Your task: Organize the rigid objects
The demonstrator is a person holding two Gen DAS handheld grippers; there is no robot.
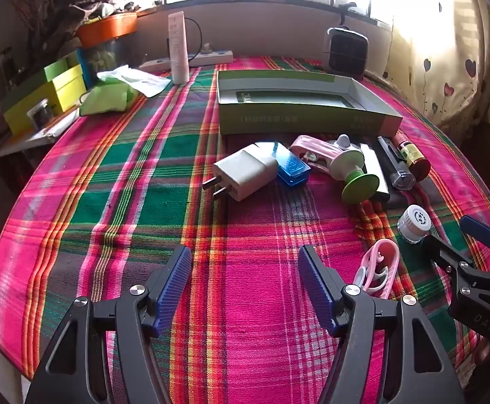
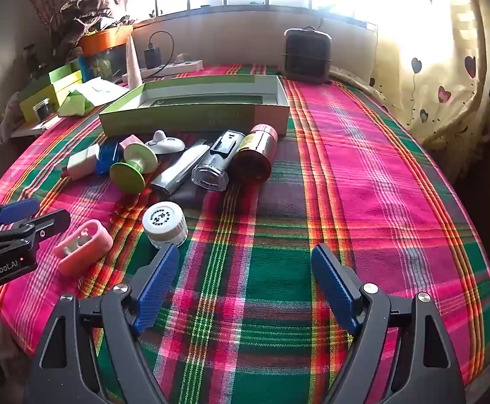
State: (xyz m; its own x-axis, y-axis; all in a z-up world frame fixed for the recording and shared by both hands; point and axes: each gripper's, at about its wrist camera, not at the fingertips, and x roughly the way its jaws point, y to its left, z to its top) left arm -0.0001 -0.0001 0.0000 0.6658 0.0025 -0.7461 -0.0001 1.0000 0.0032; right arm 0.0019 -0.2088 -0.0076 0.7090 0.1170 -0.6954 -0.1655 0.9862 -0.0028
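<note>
An open green box (image 1: 298,114) (image 2: 194,116) stands on the plaid cloth. In front of it lie a white plug adapter (image 1: 245,171) (image 2: 81,161), a blue case (image 1: 292,165), a green-footed spool (image 1: 357,176) (image 2: 133,166), a silver bar (image 2: 181,171), a black clear-ended tube (image 1: 396,163) (image 2: 216,163) and a red bottle (image 1: 413,156) (image 2: 255,155). Nearer lie a white-capped jar (image 1: 413,224) (image 2: 165,224) and a pink clip (image 1: 379,269) (image 2: 83,247). My left gripper (image 1: 245,286) is open and empty over bare cloth. My right gripper (image 2: 245,286) is open and empty, its left fingertip beside the jar.
A dark square heater (image 1: 347,50) (image 2: 307,55) stands behind the box. A white remote (image 1: 178,47), a power strip (image 1: 207,59), a green cloth (image 1: 108,97) and yellow-green boxes (image 1: 53,94) are at the back left. A curtain (image 2: 447,67) hangs on the right.
</note>
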